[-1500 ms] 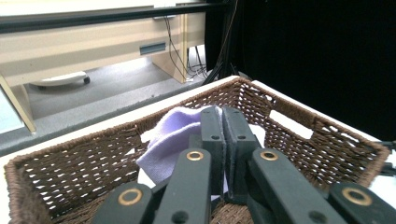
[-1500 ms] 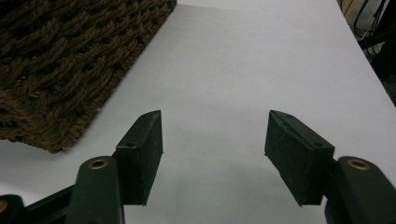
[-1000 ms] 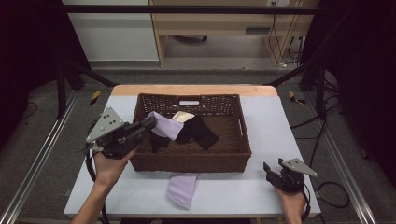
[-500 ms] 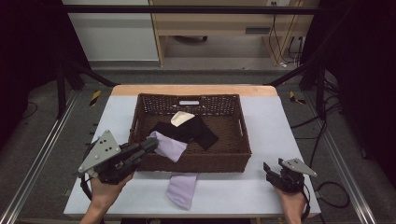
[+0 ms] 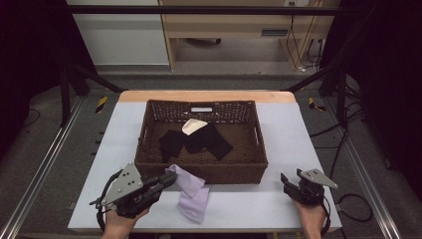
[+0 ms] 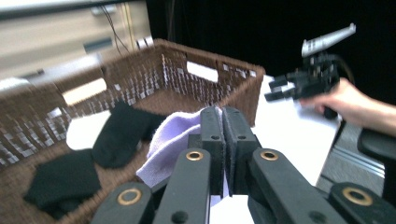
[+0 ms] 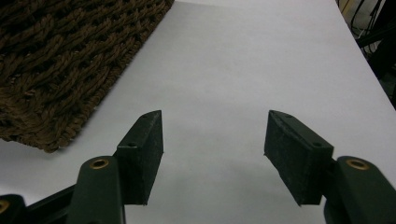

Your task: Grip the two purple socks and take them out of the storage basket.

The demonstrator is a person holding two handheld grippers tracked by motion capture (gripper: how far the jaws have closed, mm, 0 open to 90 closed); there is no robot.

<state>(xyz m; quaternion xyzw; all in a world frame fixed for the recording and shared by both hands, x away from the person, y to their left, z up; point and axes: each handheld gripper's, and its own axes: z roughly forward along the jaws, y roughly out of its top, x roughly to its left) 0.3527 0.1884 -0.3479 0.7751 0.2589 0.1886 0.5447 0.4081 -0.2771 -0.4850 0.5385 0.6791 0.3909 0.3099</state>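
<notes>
In the lower left of the high view, the left tool [image 5: 166,180] is clamped on a lilac sock [image 5: 185,180], its jaws pressed together with the cloth pinched between them. The sock hangs from the tool just in front of the near wall of the brown wicker basket [image 5: 201,172]; whether it touches that wall cannot be told. Right below it, a second lilac sock [image 5: 193,206] lies flat on the white bench [image 5: 278,144] near the bottom edge of the frame; the two overlap in the picture.

In the left tool's own view the lilac cloth [image 6: 173,137] bulges out to the left of the closed jaws, with the basket behind it.

Inside the basket, at the centre of the high view, lie dark socks [image 5: 196,140] and one cream sock [image 5: 193,126] just above them.

The right tool [image 5: 291,183] sits in the lower right of the high view, held by a hand over the bare bench, well apart from the socks. Its own view shows the jaws standing apart with nothing between them, and a corner of the basket [image 7: 60,70] at upper left.
</notes>
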